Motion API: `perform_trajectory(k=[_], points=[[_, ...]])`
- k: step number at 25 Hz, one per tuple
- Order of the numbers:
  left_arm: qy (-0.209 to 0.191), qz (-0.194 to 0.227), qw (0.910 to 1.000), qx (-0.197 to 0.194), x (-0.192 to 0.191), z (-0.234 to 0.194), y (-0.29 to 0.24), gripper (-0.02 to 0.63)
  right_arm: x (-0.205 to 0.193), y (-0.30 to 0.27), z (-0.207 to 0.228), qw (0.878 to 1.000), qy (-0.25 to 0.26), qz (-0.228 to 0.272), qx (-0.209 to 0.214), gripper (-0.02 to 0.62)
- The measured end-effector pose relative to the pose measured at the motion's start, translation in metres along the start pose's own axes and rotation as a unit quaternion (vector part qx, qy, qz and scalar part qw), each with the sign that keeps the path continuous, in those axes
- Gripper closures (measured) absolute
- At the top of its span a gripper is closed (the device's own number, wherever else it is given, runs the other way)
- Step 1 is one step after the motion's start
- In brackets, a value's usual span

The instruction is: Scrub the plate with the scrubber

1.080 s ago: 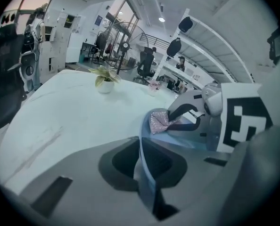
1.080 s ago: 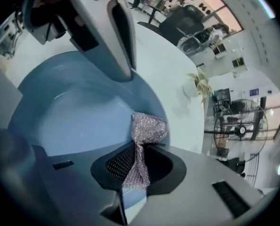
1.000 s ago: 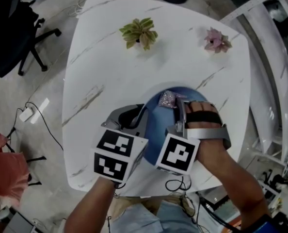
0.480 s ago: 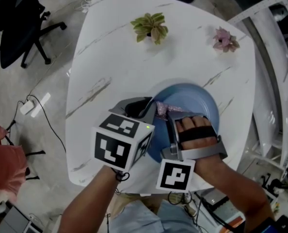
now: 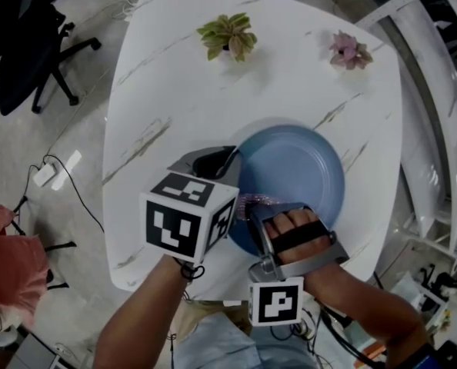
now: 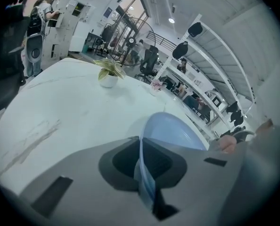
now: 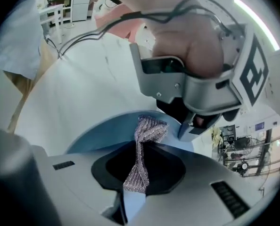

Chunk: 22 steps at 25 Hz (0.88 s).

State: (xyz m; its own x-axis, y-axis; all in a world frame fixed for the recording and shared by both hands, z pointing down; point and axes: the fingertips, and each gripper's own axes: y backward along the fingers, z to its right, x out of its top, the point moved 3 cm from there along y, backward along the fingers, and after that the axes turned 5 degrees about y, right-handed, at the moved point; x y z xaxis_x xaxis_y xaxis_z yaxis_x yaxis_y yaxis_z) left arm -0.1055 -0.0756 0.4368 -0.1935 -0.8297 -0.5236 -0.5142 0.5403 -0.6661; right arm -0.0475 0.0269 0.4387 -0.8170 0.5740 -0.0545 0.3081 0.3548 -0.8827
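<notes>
A blue plate (image 5: 294,171) lies on the white marble table (image 5: 175,91), near its front edge. My left gripper (image 5: 227,160) is shut on the plate's left rim; in the left gripper view the plate's rim (image 6: 142,171) runs between the shut jaws. My right gripper (image 5: 253,210) is shut on a pinkish-silver mesh scrubber (image 5: 250,203), which rests on the plate's near-left part. In the right gripper view the scrubber (image 7: 141,152) is pinched between the jaws and its free end lies on the plate (image 7: 102,131), with the left gripper (image 7: 192,91) just beyond.
A green potted plant (image 5: 227,35) and a pink one (image 5: 348,52) stand at the table's far side. A black office chair (image 5: 28,44) is on the floor at the left and a white shelving rack (image 5: 436,91) at the right.
My right gripper has drawn the scrubber back toward me, from the plate's far-left part to its near-left part. The left gripper keeps its hold on the rim.
</notes>
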Motion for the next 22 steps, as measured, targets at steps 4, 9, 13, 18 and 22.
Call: perform_trajectory(k=[4,9,13,18,22], points=[[-0.015,-0.001,0.9999,0.006,0.0,0.001,-0.001,0.588,0.008,0.009,-0.014,0.999,0.021,0.036,0.03,0.528],[-0.019,-0.001,0.9998,0.011,0.0,0.0,-0.002,0.588,0.01,0.024,-0.038,0.993,0.018,0.073,0.093,0.528],[-0.017,0.001,0.9998,0.013,0.0,0.0,-0.002,0.588,0.002,0.033,-0.052,0.986,-0.011,0.077,0.147,0.531],[-0.014,-0.001,0.9998,0.013,-0.001,0.0,-0.002,0.588,-0.027,0.04,-0.063,0.976,-0.043,0.038,0.211,0.531],[-0.016,-0.003,0.9998,0.012,-0.003,-0.001,-0.001,0.589,-0.052,0.04,-0.064,0.969,-0.115,-0.014,0.219,0.531]])
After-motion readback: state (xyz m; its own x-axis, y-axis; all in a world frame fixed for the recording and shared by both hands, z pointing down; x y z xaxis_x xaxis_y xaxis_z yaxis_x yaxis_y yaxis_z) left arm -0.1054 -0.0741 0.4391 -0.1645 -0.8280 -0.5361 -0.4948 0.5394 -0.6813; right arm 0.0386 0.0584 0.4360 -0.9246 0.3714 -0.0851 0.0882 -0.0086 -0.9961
